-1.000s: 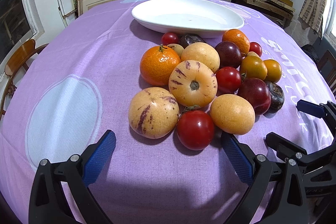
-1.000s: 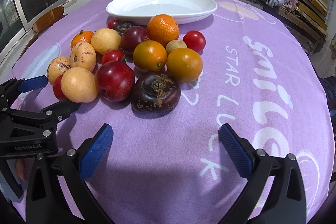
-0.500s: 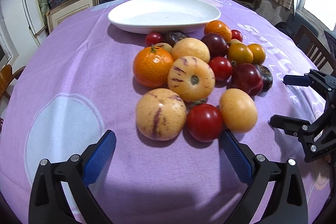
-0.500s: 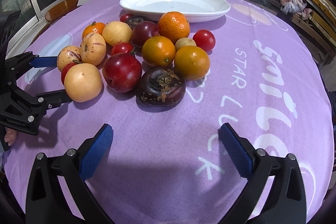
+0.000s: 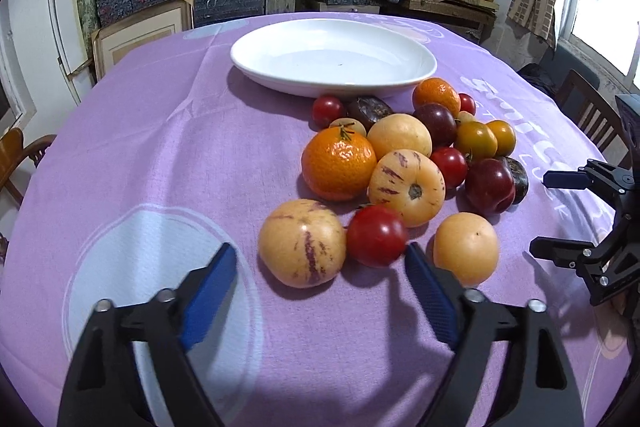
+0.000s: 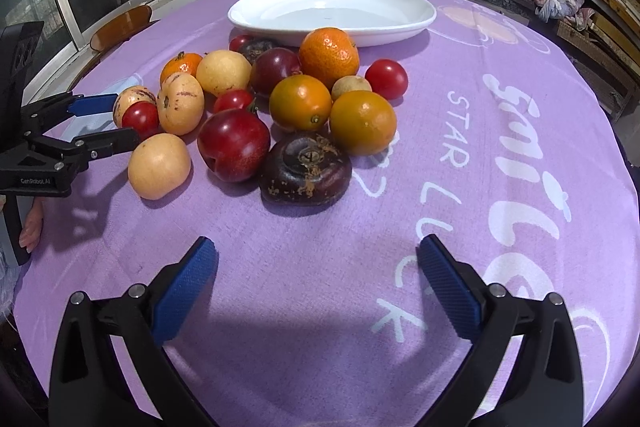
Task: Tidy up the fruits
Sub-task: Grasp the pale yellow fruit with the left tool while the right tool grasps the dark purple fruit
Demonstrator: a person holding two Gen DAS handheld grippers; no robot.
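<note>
A white oval plate (image 5: 334, 67) sits on a round table under a purple cloth (image 5: 160, 167); nothing lies in the plate. All the fruit lies in a heap on the cloth just in front of the plate, none of it inside.

The left wrist view shows the heap's near side: a striped yellow melon (image 5: 302, 242), a red tomato (image 5: 376, 235) touching it, and a plain yellow fruit (image 5: 466, 249) beside that. Behind them sit a second striped melon (image 5: 406, 187) and a large orange (image 5: 339, 163), closer to the plate. The left gripper (image 5: 320, 269) has its blue fingers spread wide, with the striped melon and tomato just ahead of the gap.

The right wrist view shows the heap's other side, hidden from the left: a dark purple fruit (image 6: 306, 169), a red plum (image 6: 234, 145), and two orange-green citrus (image 6: 300, 103). White lettering on the cloth reads "STAR LUCK". The right gripper (image 6: 318, 267) is also spread wide and holds nothing; the dark purple fruit lies ahead of it, well apart from the fingers.
</note>
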